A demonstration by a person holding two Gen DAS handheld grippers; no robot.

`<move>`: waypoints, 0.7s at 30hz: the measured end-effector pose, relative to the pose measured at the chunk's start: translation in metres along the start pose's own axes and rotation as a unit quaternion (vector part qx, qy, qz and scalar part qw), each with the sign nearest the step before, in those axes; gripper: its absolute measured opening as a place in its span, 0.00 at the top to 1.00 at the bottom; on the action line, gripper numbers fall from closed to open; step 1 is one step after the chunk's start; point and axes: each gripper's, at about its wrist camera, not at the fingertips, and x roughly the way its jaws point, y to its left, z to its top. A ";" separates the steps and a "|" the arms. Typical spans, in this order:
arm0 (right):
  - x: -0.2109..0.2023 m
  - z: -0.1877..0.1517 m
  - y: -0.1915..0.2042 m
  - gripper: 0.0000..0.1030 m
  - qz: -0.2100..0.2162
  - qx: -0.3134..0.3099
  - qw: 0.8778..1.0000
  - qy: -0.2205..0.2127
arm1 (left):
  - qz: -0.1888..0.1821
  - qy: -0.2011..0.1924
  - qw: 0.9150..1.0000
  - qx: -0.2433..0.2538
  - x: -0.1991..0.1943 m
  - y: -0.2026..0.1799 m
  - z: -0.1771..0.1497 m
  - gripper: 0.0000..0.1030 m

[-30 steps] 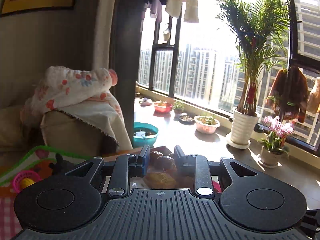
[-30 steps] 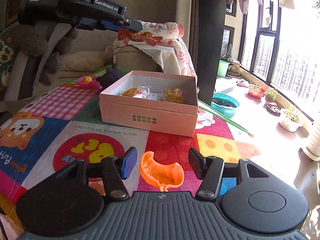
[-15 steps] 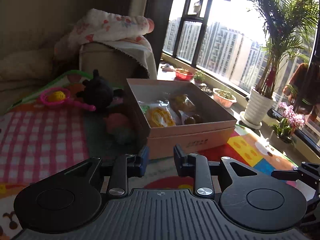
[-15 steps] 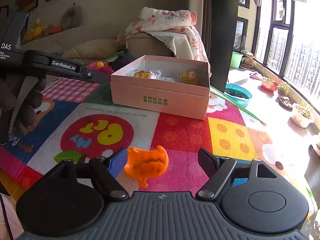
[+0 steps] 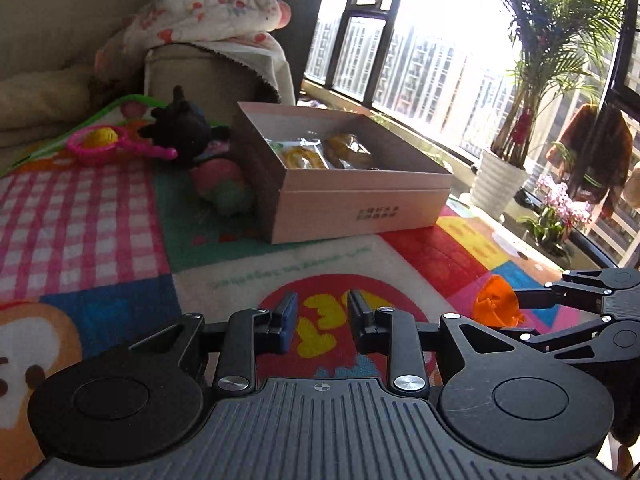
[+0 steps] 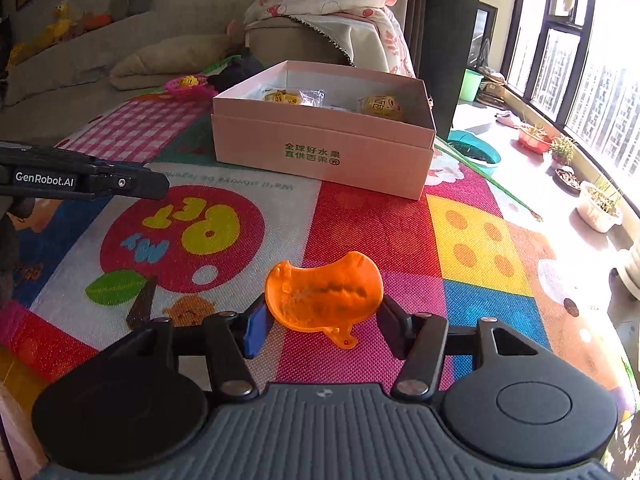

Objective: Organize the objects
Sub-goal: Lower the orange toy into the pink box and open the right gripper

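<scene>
Both grippers have come lower and closer to the play mat than they were a moment ago. Back then the left gripper was up over the pink box; now it hangs low over the red circle with yellow letters on the mat, well in front of the box. Its two fingers stand a little way apart, with nothing between them.

The right gripper has drawn its fingers in. They were wide on each side of the orange toy scoop before, and now they press on both of its sides. The scoop is see-through orange plastic with a small tab at its bottom. It is just above the pink and red squares of the mat; whether it touches the mat cannot be told. In the left wrist view, the scoop shows far off to the right, sitting at the tips of the right gripper's black fingers.

The pink box is open and sits on the mat, well ahead of both grippers. Inside lie snack packets in clear wrap and a yellow wrapped one. Green writing is on the front wall of the box.

Beside the box on its far left side are a black plush toy, a pink and green ball and a pink ring toy with a yellow thing inside.
</scene>
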 end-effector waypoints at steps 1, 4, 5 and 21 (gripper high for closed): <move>-0.001 0.002 0.001 0.46 -0.001 -0.005 1.000 -0.003 | 0.000 0.001 1.000 0.000 0.000 0.001 -0.001 0.70; -0.005 0.014 0.002 0.46 0.009 -0.007 1.000 -0.008 | 0.000 0.001 1.000 -0.006 -0.002 0.005 -0.003 0.70; -0.007 0.024 0.001 0.46 0.014 -0.006 1.000 -0.016 | 0.001 0.000 1.000 -0.008 -0.002 0.006 -0.003 0.70; 0.047 0.220 -0.006 0.20 -0.013 0.032 0.987 -0.159 | 0.045 0.007 0.998 -0.047 -0.005 0.044 -0.006 0.70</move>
